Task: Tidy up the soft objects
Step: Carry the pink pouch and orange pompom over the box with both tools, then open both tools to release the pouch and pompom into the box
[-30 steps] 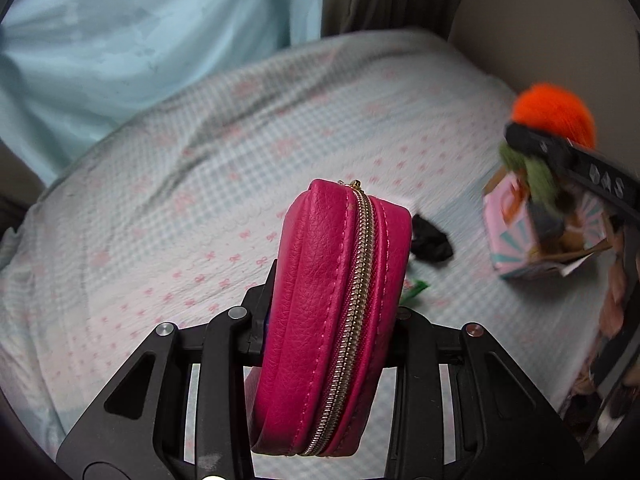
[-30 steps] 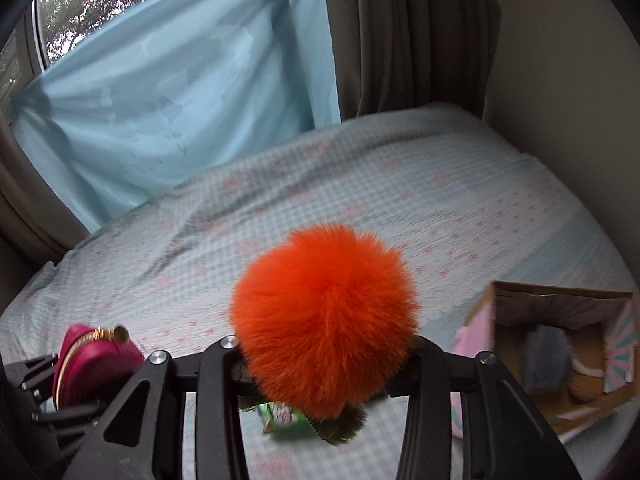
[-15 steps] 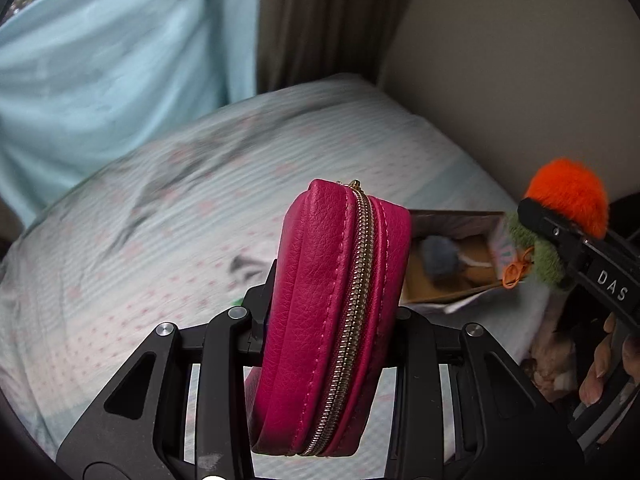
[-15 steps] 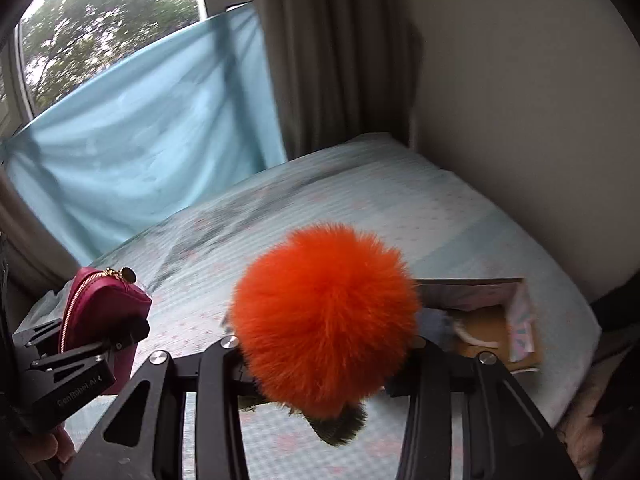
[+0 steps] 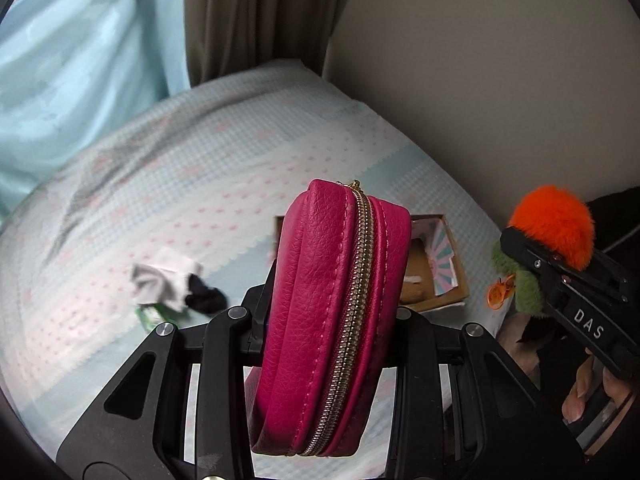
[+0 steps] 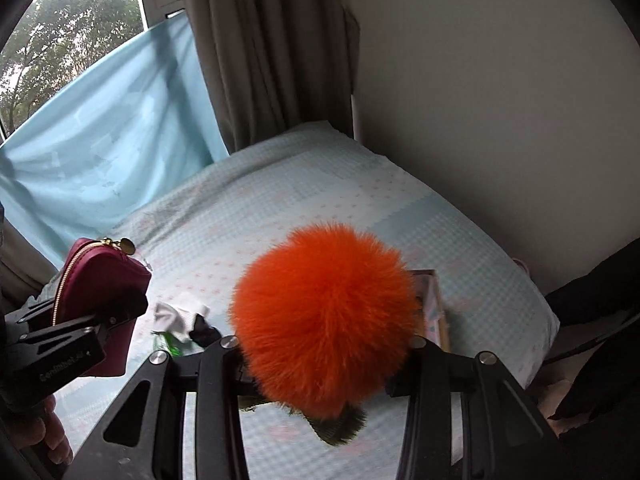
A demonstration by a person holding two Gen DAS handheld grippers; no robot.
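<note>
My left gripper (image 5: 326,316) is shut on a magenta zip pouch (image 5: 332,312), held upright above the bed; the pouch also shows in the right wrist view (image 6: 98,292). My right gripper (image 6: 324,354) is shut on an orange and green pompom (image 6: 324,316), also seen at the right of the left wrist view (image 5: 550,224). An open cardboard box (image 5: 436,268) with a pink and blue inside lies on the bed behind the pouch; its edge shows in the right wrist view (image 6: 434,312). Most of the box is hidden.
The bed (image 5: 180,200) has a light blue checked sheet with pink dots. A white and grey sock (image 5: 164,280), a black cloth (image 5: 204,300) and a green packet (image 5: 150,316) lie together on it. A wall (image 6: 500,80) and curtains (image 6: 264,40) stand behind.
Both grippers have risen and drawn back from the bed with their loads. The box has slid behind the pouch, and the sock pile has come into view at the left.
</note>
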